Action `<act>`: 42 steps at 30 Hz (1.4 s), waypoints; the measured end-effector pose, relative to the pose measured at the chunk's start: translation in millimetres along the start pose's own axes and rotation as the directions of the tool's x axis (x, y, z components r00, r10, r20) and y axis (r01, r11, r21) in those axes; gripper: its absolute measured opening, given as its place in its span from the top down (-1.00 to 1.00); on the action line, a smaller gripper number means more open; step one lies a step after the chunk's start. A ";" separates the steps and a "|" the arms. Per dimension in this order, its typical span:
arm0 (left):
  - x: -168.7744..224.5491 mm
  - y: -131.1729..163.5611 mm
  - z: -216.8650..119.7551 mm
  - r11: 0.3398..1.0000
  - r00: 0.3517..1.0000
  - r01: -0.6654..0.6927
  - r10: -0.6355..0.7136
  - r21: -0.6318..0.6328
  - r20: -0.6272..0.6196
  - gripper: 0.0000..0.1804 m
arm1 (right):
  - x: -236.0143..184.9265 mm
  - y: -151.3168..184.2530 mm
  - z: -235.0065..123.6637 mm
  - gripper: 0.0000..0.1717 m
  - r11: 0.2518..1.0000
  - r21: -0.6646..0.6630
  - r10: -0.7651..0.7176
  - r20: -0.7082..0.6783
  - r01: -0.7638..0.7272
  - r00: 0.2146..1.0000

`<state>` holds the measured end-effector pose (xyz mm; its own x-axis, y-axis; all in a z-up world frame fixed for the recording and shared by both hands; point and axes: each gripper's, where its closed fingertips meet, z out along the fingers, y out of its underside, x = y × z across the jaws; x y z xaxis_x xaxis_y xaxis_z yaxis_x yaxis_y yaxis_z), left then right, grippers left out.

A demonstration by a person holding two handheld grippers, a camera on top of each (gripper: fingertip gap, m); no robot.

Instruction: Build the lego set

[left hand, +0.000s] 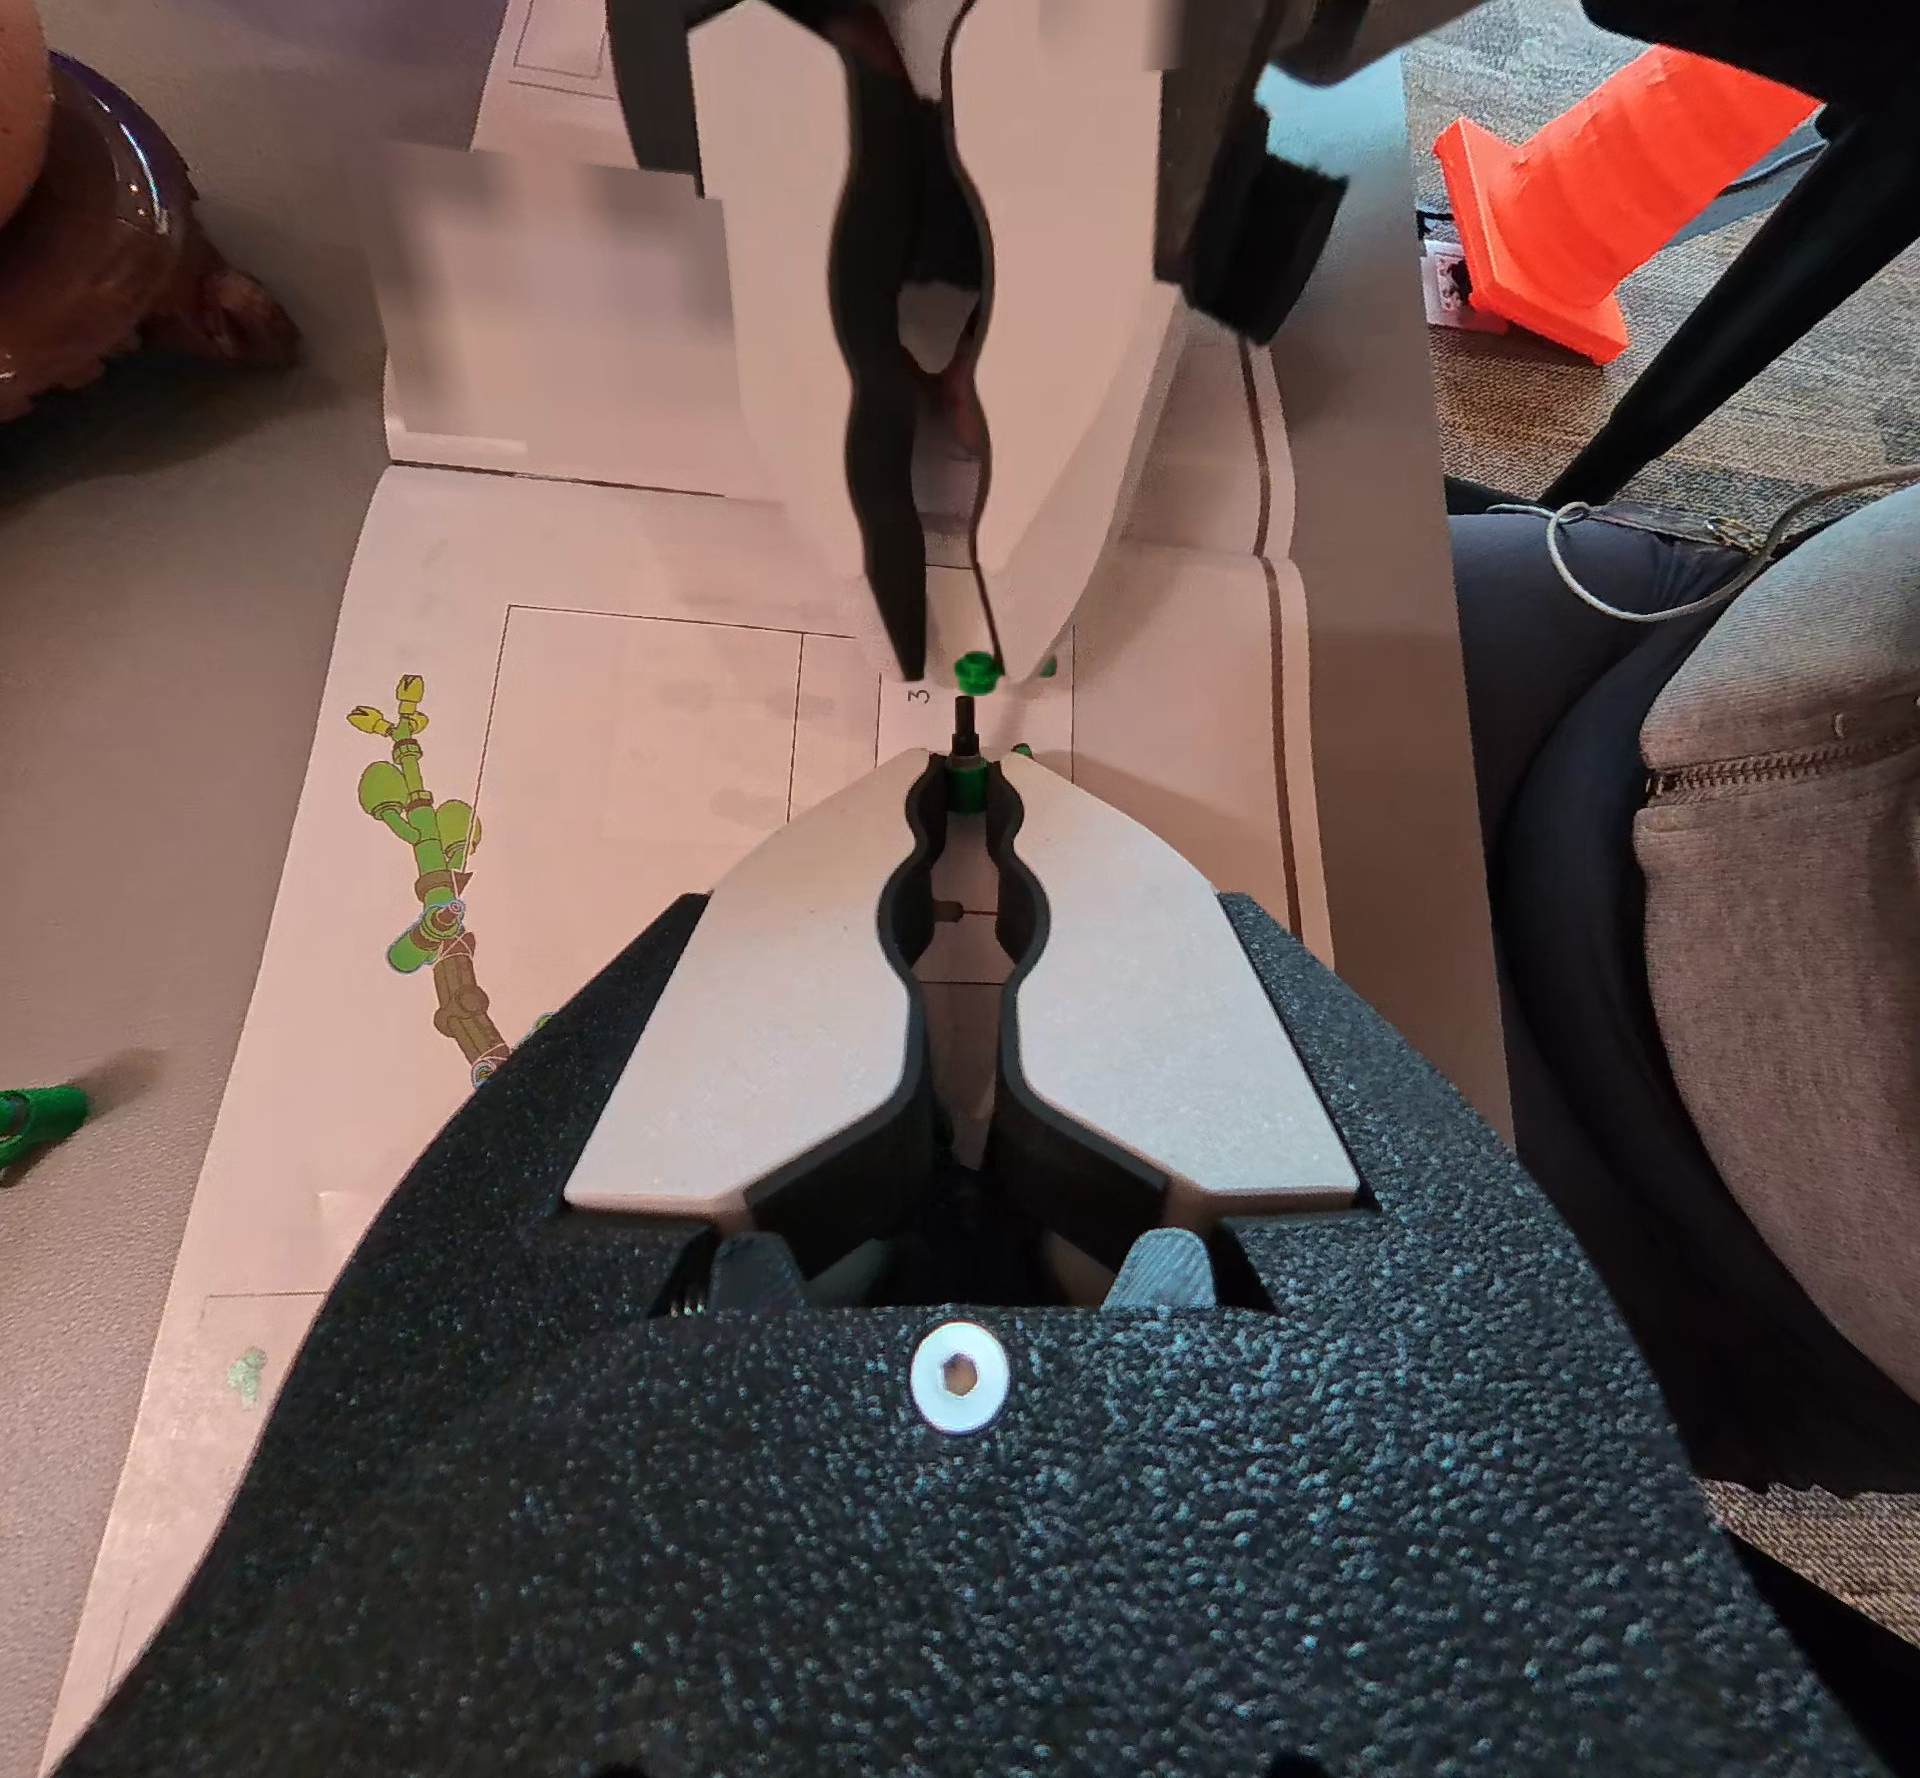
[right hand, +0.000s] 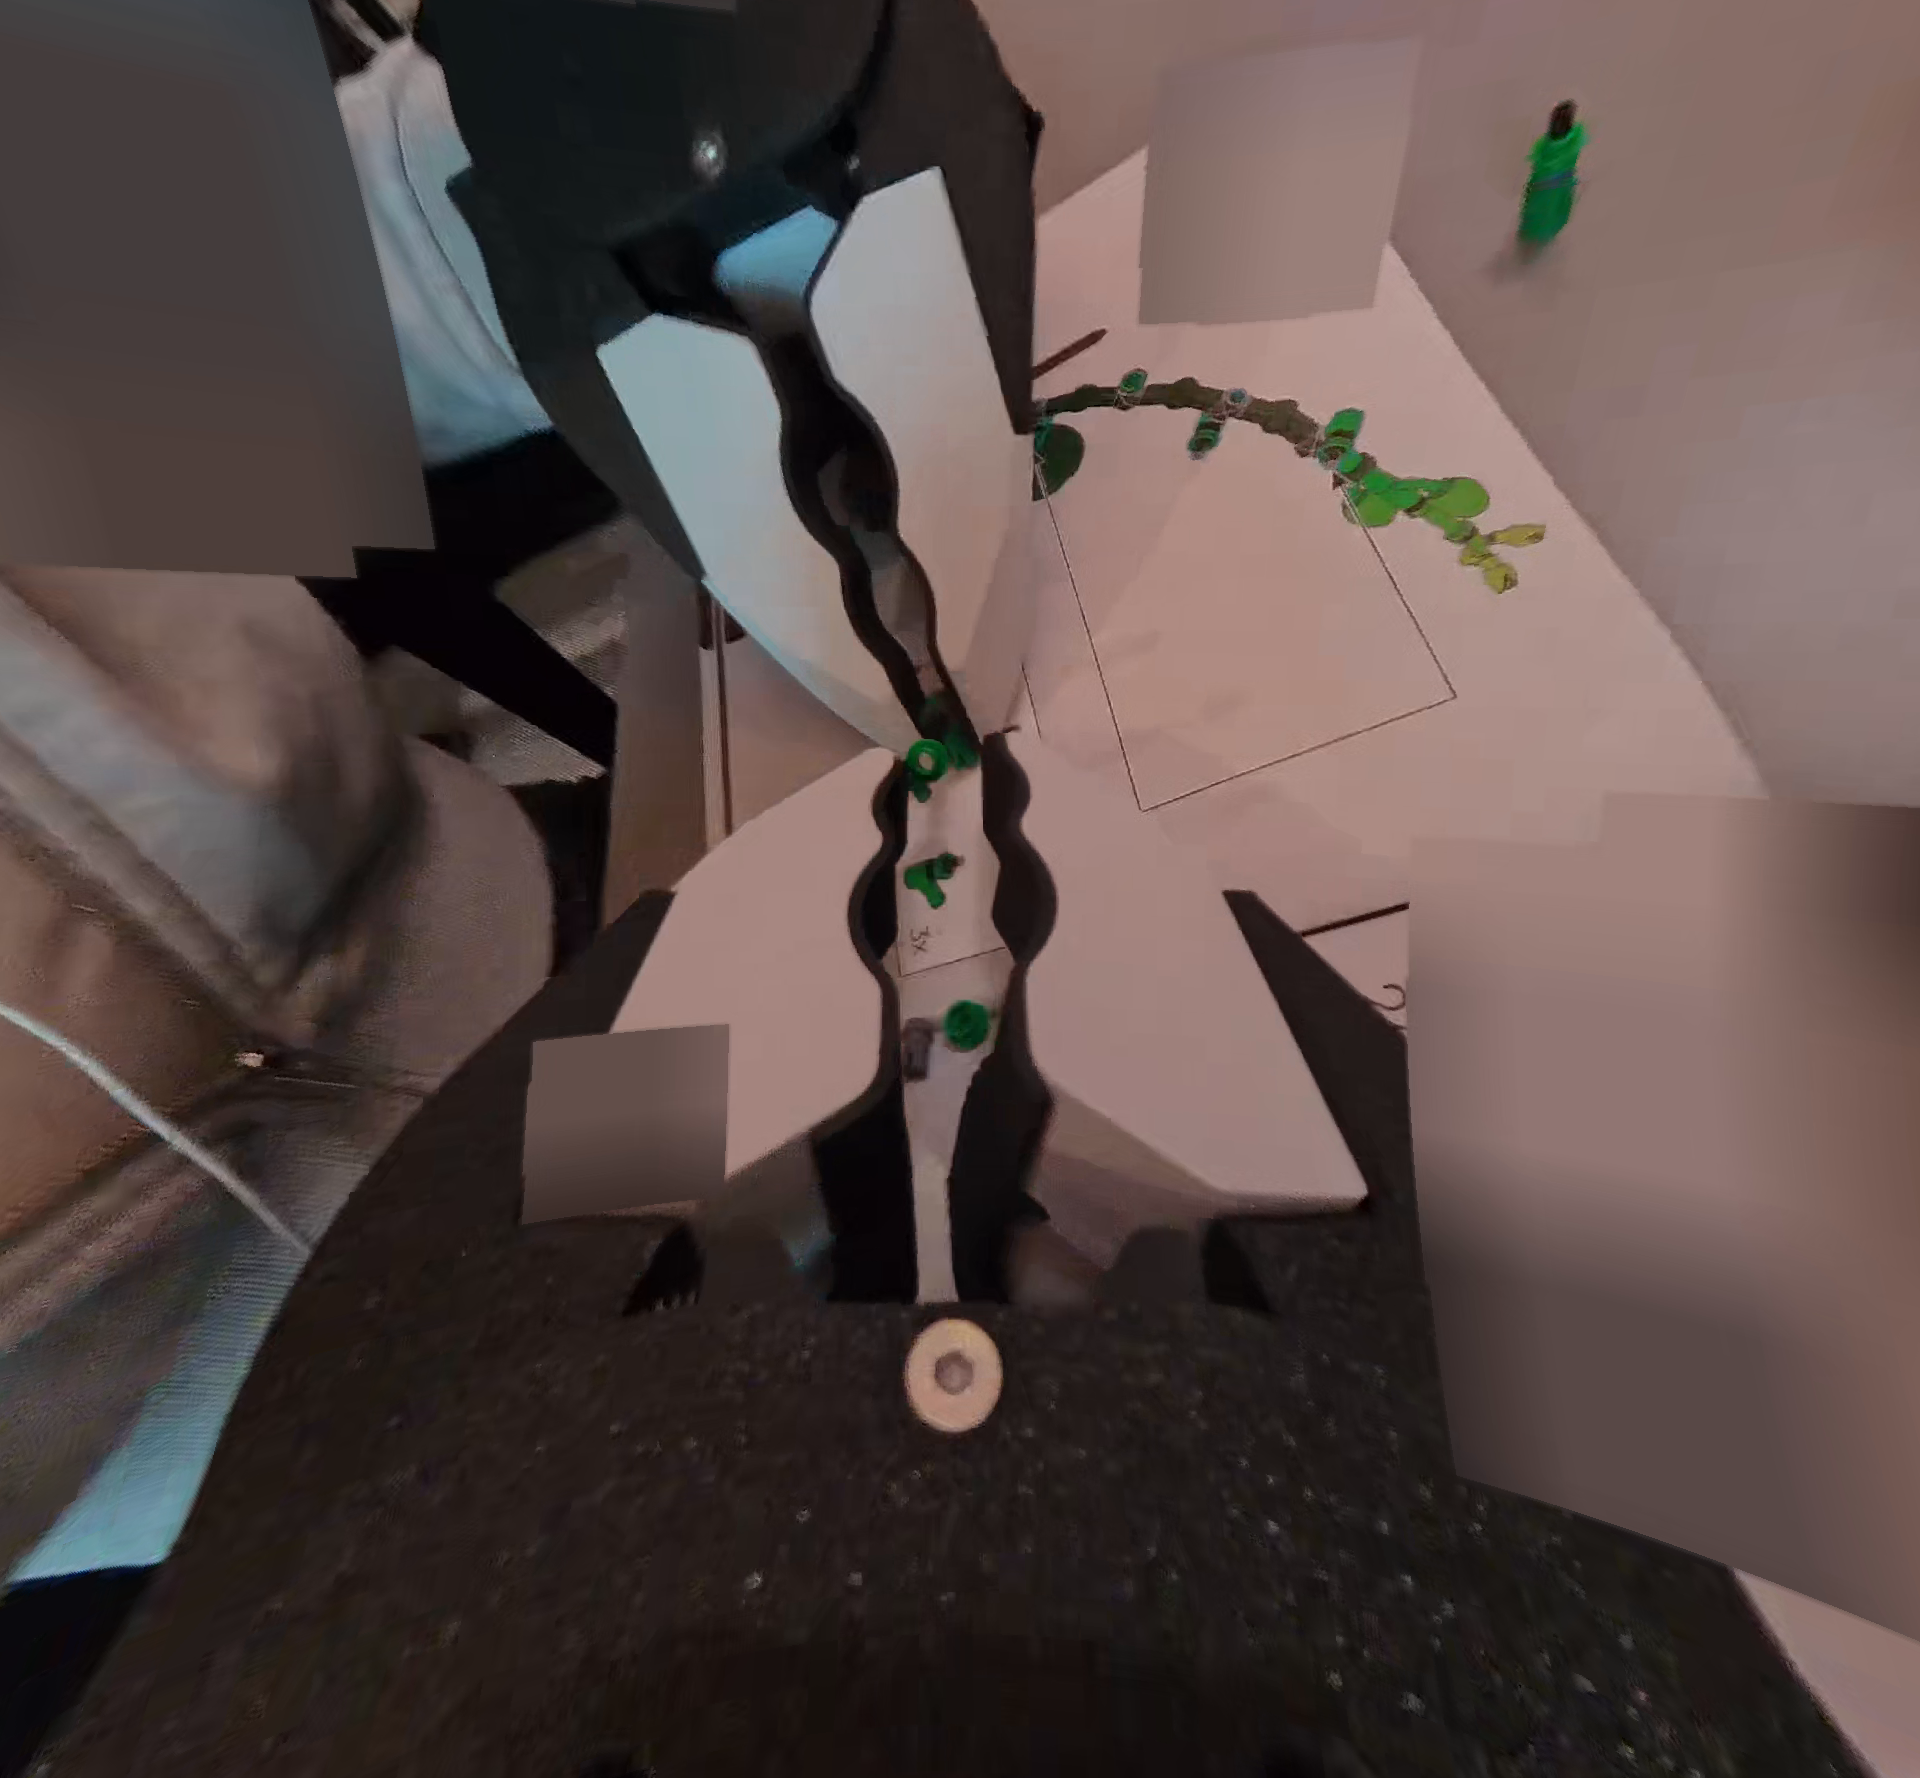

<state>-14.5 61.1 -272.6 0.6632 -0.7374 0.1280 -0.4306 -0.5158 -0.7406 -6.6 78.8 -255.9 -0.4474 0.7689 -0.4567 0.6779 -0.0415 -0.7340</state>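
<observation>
While poised over the instruction booklet (left hand: 644, 720) on the table (left hand: 156, 585): left gripper (left hand: 968, 772) nearly closed, pads clamped on a small green cylinder (left hand: 968, 786) with a black pin (left hand: 964, 722) sticking out forward. Right gripper (left hand: 961, 674) opposite, tip to tip, jaws a bit wider, one fingertip (left hand: 1023, 658) touching a small green round stud (left hand: 975, 674); firm grip not confirmable. Stud just beyond the pin's end, not touching. Loose green part (left hand: 42, 1110) left of the booklet; orange cone (left hand: 1590, 201) on the floor past its right edge.
</observation>
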 end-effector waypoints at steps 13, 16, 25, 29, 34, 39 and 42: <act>-1.4 -0.2 0.3 1.000 1.000 0.005 -0.005 0.001 -0.005 0.93 | -3.8 -6.8 0.8 0.91 0.998 0.045 0.044 0.066 -0.047 0.997; -1.3 0.1 0.5 1.000 1.000 0.005 -0.005 0.001 -0.005 0.93 | -2.7 -7.2 0.7 0.92 0.997 0.045 0.054 0.066 -0.057 0.996; -1.1 0.2 0.7 1.000 1.000 0.007 -0.007 0.001 -0.007 0.93 | -3.2 -2.7 3.8 0.92 0.998 0.006 0.060 0.066 -0.061 0.996; -1.2 -0.1 0.6 1.000 1.000 0.006 -0.006 0.001 -0.006 0.93 | -2.7 -2.5 3.7 0.92 0.998 0.006 0.056 0.056 -0.057 0.997; -0.7 0.1 0.9 1.000 1.000 0.003 -0.003 0.001 -0.004 0.93 | -2.2 -2.4 4.1 0.93 0.999 0.001 0.054 0.047 -0.054 0.997; -0.4 0.1 0.6 1.000 1.000 0.001 -0.001 0.000 -0.002 0.93 | -1.9 -1.3 4.9 0.94 0.997 -0.042 0.062 0.035 -0.060 0.997; -0.7 0.3 0.3 1.000 1.000 -0.005 0.005 0.000 0.003 0.93 | -1.8 -0.8 4.8 0.94 0.992 -0.118 0.051 0.018 -0.049 0.999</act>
<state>-14.9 61.6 -273.1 0.6629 -0.7386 0.1229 -0.4335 -0.5124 -0.7413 -9.2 74.5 -256.9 -0.4225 0.7541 -0.5028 0.7633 -0.0031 -0.6461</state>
